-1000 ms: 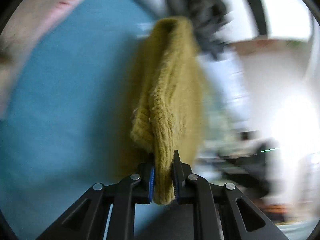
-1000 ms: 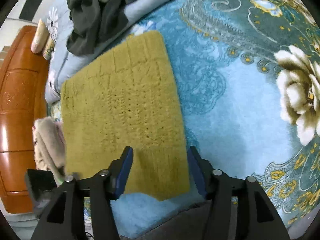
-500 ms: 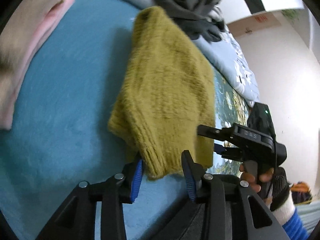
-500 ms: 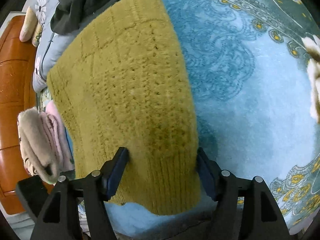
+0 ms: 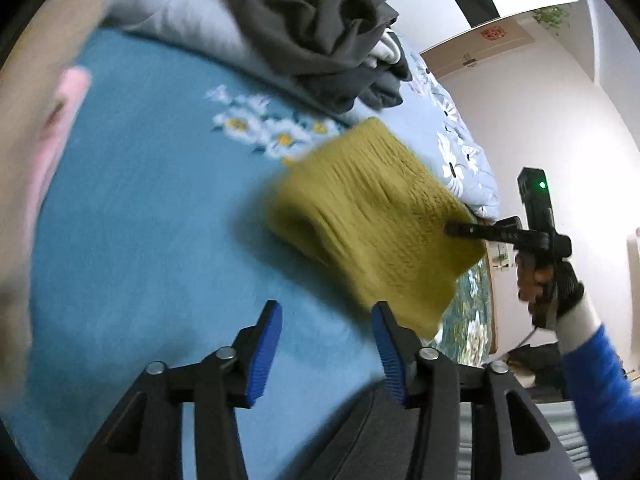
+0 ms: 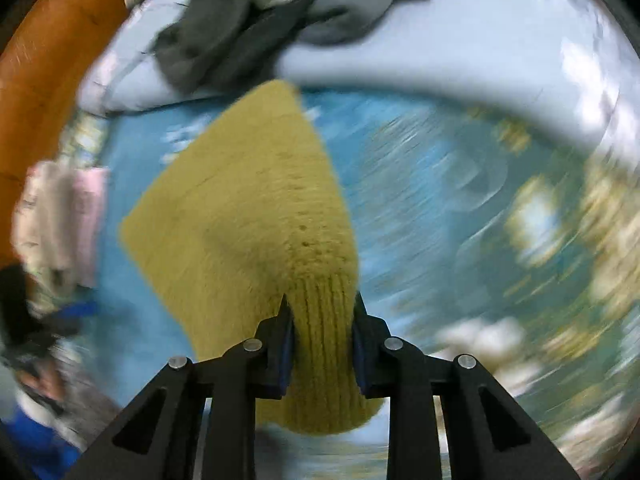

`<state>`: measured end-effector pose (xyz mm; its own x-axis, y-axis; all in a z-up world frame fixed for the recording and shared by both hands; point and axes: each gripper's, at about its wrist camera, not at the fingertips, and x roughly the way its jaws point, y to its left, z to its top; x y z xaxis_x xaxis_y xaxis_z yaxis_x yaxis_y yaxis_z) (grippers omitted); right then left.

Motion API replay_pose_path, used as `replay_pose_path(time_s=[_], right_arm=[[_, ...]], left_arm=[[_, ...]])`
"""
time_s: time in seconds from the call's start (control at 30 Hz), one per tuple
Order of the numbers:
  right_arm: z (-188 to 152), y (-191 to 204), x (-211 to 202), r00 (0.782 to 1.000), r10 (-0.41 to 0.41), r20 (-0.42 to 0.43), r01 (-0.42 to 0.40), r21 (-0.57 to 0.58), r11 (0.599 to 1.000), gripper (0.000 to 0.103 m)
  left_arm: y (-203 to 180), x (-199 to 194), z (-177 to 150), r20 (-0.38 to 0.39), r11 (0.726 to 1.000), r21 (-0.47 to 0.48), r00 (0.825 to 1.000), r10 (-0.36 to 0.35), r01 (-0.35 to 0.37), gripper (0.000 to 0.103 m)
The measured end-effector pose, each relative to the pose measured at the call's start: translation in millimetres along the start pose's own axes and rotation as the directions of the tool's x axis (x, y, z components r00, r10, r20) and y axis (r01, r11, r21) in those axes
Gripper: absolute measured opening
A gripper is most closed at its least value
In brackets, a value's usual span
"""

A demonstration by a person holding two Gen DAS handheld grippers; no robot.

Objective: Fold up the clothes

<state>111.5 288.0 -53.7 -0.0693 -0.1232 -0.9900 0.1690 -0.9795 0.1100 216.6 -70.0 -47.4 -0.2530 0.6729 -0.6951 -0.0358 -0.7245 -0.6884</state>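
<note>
A folded mustard-yellow knit sweater (image 5: 372,220) hangs above the blue floral bedspread (image 5: 140,240). My left gripper (image 5: 326,350) is open and empty, just below and left of the sweater. My right gripper (image 6: 322,322) is shut on the sweater's ribbed hem (image 6: 320,320); the sweater (image 6: 248,208) spreads out ahead of it. The right gripper also shows in the left wrist view (image 5: 456,230), gripping the sweater's right edge.
A heap of dark grey clothes (image 5: 320,28) lies on a pale blue duvet (image 5: 180,12) at the far end. Folded beige and pink garments (image 6: 60,220) lie left, beside an orange-brown wooden headboard (image 6: 44,80). Both views are motion-blurred.
My left gripper let go of the sweater, opened and drew away. My right gripper closed on the hem and is lifting the sweater, swinging it over the bed.
</note>
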Motion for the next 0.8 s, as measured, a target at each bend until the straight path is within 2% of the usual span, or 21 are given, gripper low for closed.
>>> replay_pose_path(time_s=[0.07,0.13,0.2,0.23,0.27,0.3,0.33,0.37,0.4,0.43,0.47,0.5,0.57,0.7,0.8], right_arm=[[17,-33,1,0.998,-0.069,-0.014,0.068,-0.018,0.997,0.027],[22,-54,11,0.997,-0.063,-0.043,0.063,0.02,0.998,0.029],[21,-58,21,0.999,-0.037,-0.031,0.038,0.018,0.999,0.032],[15,-63,19,1.0,-0.03,-0.007,0.03,0.015,0.999,0.036],[7,-72,13,0.999,-0.017,0.036,0.016,0.033,0.999,0.044],[0,-80,9,0.997,0.002,0.08,-0.008,0.073,0.997,0.047],[-8,-90,6,0.991,0.035,0.129,-0.051,0.12,0.991,0.053],[-20,-102,1,0.979,0.072,0.189,-0.105,0.171,0.98,0.062],[-37,-112,-1,0.962,0.103,0.252,-0.162,0.224,0.961,0.066],[-53,-119,1,0.944,0.126,0.306,-0.215,0.28,0.935,0.074],[-78,-129,9,0.918,0.166,0.361,-0.298,0.349,0.889,0.074],[-94,-130,15,0.9,0.193,0.39,-0.35,0.386,0.853,0.074],[-134,-135,34,0.853,0.248,0.458,-0.471,0.476,0.743,0.075],[-169,-125,64,0.767,0.318,0.557,-0.622,0.524,0.582,0.075],[-157,-116,76,0.77,0.309,0.558,-0.621,0.544,0.564,0.075]], left_arm=[[-9,17,21,0.0,1.0,0.016,1.0,0.017,-0.017,0.052],[-17,33,42,0.005,0.999,0.029,0.999,0.044,-0.044,0.052],[-21,48,65,0.012,0.998,0.032,0.998,0.056,-0.057,0.055],[-21,55,77,0.011,0.998,0.03,0.998,0.056,-0.057,0.056],[-21,61,90,0.011,0.998,0.029,0.998,0.056,-0.056,0.057],[-25,66,99,0.013,0.998,0.039,0.999,0.045,-0.046,0.062],[-27,76,106,-0.006,0.998,0.056,0.999,0.035,-0.035,0.067],[-29,86,113,-0.025,0.997,0.073,0.999,0.025,-0.024,0.067],[-31,96,120,-0.044,0.996,0.09,0.999,0.016,-0.012,0.067],[-30,111,126,-0.082,0.996,0.094,0.996,0.02,-0.012,0.067],[-29,126,131,-0.119,0.995,0.097,0.993,0.024,-0.012,0.067],[-27,138,133,-0.15,0.995,0.102,0.988,0.027,-0.011,0.067],[-23,158,137,-0.198,0.994,0.11,0.98,0.034,-0.012,0.067],[-13,182,143,-0.252,0.999,0.04,0.968,-0.011,0.021,0.072],[-17,190,145,-0.258,0.999,0.025,0.965,-0.034,0.042,0.074]])
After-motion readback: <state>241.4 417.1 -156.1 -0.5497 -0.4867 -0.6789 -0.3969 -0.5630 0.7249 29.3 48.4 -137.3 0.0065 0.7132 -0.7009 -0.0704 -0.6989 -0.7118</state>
